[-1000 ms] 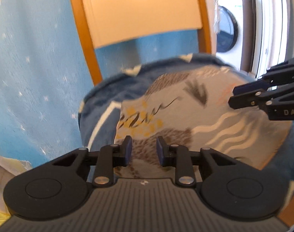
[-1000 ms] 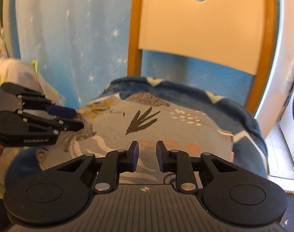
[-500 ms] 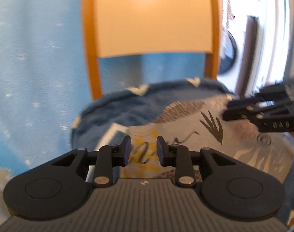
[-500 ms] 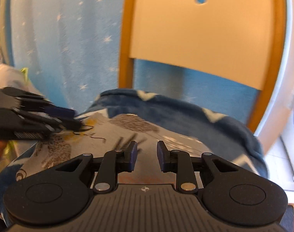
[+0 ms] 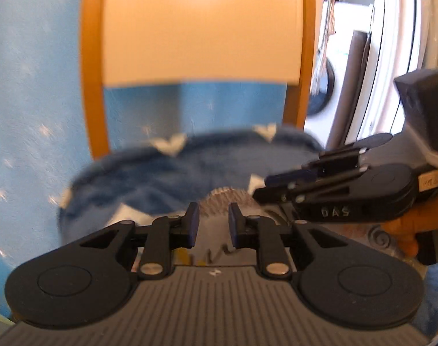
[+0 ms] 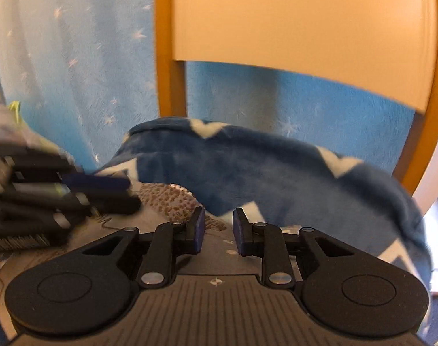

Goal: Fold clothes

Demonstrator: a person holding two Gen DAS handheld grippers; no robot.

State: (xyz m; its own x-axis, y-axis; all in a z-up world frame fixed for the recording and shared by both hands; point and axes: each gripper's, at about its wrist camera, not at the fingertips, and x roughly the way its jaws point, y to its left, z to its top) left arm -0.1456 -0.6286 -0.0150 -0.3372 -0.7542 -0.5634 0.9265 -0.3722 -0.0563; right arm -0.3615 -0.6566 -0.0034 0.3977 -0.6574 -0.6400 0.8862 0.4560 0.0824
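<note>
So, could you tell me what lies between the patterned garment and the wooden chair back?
In both wrist views, the dark blue blanket with white zigzags covers the stretch between the grey patterned garment and the chair back.

Both grippers are matte black: the left gripper [image 5: 210, 225] has dark blue pads and silver screws; the right gripper [image 5: 265, 186] carries white "DAS" lettering (partly blurred).

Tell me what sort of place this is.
Probably a home, near a laundry area: a white front-loading washing machine stands beyond a wooden chair covered by a dark blue fleece blanket, against a light blue starred curtain.
</note>
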